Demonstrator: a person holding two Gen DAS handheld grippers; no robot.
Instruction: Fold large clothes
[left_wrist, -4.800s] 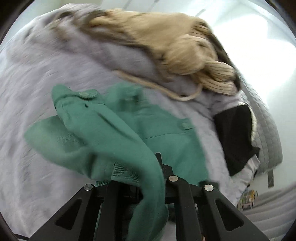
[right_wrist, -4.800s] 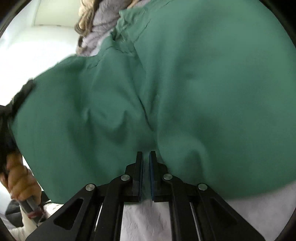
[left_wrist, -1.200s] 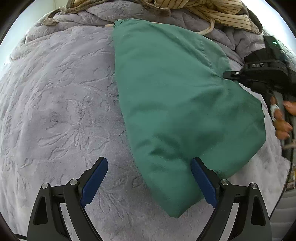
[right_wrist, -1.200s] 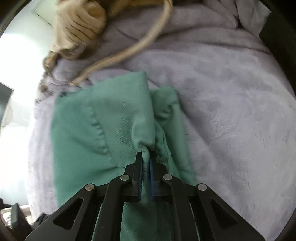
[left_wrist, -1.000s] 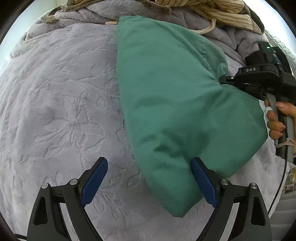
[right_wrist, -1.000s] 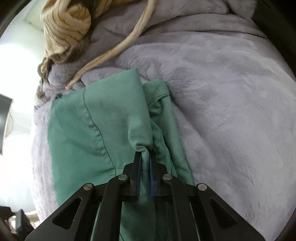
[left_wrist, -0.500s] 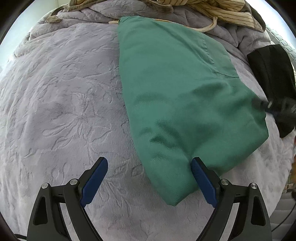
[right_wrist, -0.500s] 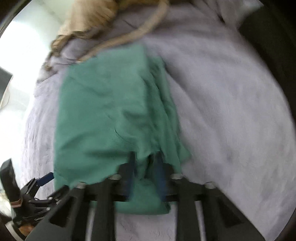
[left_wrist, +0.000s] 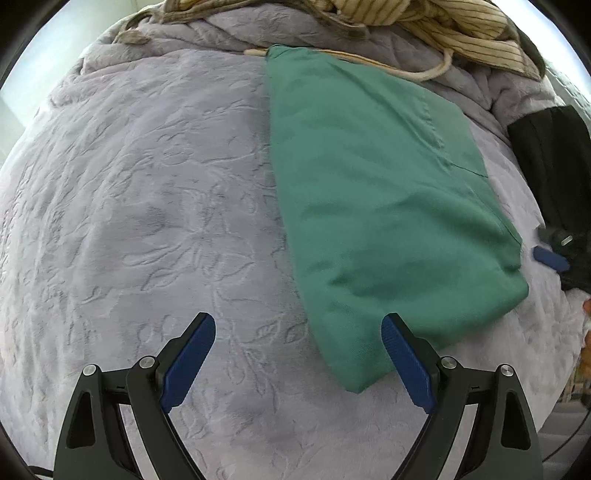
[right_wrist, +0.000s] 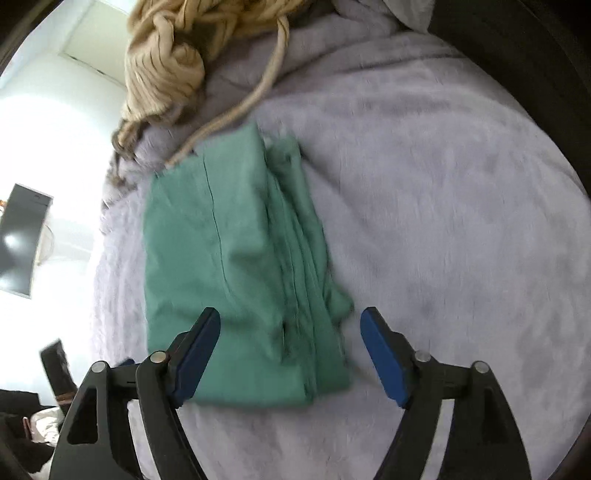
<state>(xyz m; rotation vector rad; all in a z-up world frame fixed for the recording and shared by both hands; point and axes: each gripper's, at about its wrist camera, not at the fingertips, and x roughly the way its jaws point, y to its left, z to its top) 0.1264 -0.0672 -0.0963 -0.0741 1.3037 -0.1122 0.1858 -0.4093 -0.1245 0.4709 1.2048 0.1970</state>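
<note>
A green garment (left_wrist: 376, 206) lies folded into a long flat bundle on the lilac bedspread (left_wrist: 147, 206). In the right wrist view the green garment (right_wrist: 236, 266) shows its stacked layered edges on its right side. My left gripper (left_wrist: 298, 347) is open and empty, just above the bedspread at the garment's near end, its right finger beside the cloth. My right gripper (right_wrist: 290, 339) is open and empty, hovering over the garment's near end. A blue fingertip of the right gripper (left_wrist: 550, 258) shows at the right edge of the left wrist view.
A beige striped garment (left_wrist: 454, 26) with a cord (right_wrist: 236, 110) is heaped at the far end of the bed. A black garment (left_wrist: 554, 173) lies to the right. A dark screen (right_wrist: 22, 240) hangs on the white wall at left.
My right gripper has opened, let go of the green garment and drawn back. The garment now lies flat and still. The left gripper stays open in place.
</note>
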